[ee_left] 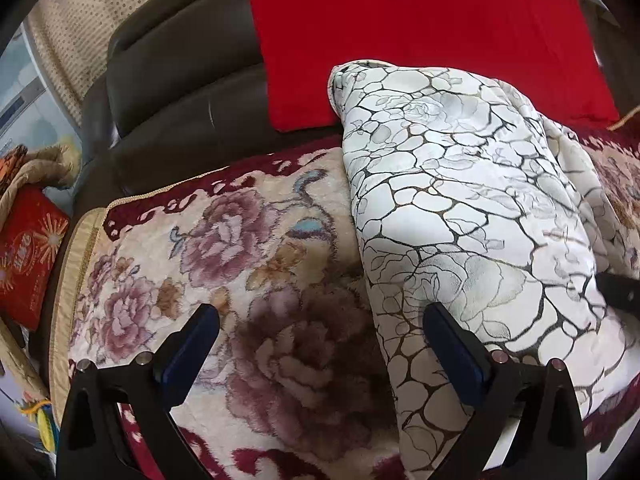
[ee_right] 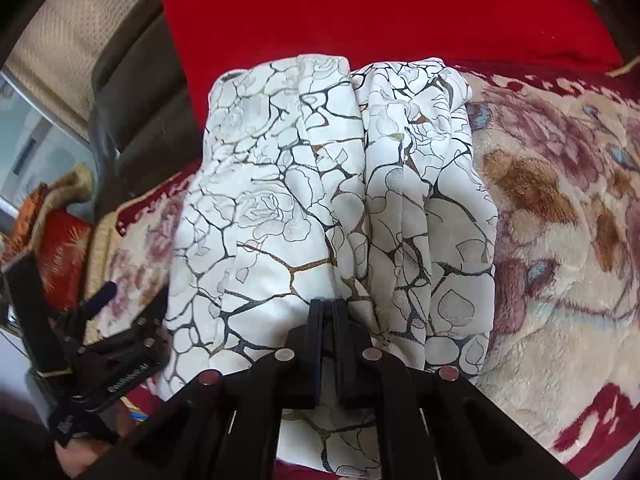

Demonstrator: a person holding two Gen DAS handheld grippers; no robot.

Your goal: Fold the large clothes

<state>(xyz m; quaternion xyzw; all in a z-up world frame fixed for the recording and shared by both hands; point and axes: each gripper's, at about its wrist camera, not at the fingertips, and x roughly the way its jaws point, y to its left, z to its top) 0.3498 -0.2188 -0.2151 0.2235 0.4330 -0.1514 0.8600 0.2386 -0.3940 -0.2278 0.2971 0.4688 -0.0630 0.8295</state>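
Note:
A white garment [ee_left: 460, 208] with a black crackle and rose print lies folded in a long strip on a floral plush blanket [ee_left: 224, 248]. My left gripper [ee_left: 320, 316] is open and empty, its right finger [ee_left: 452, 344] touching the garment's left edge. In the right wrist view my right gripper [ee_right: 328, 308] is shut on the near edge of the garment [ee_right: 304, 184], which bunches in folds ahead of it. The left gripper [ee_right: 120, 312] shows at the left of that view.
A red cushion [ee_left: 420, 32] leans on the dark leather sofa back [ee_left: 176, 92] behind the garment. A red box [ee_left: 28, 256] and cluttered items sit off the sofa's left end. The floral blanket [ee_right: 560, 220] spreads to the right.

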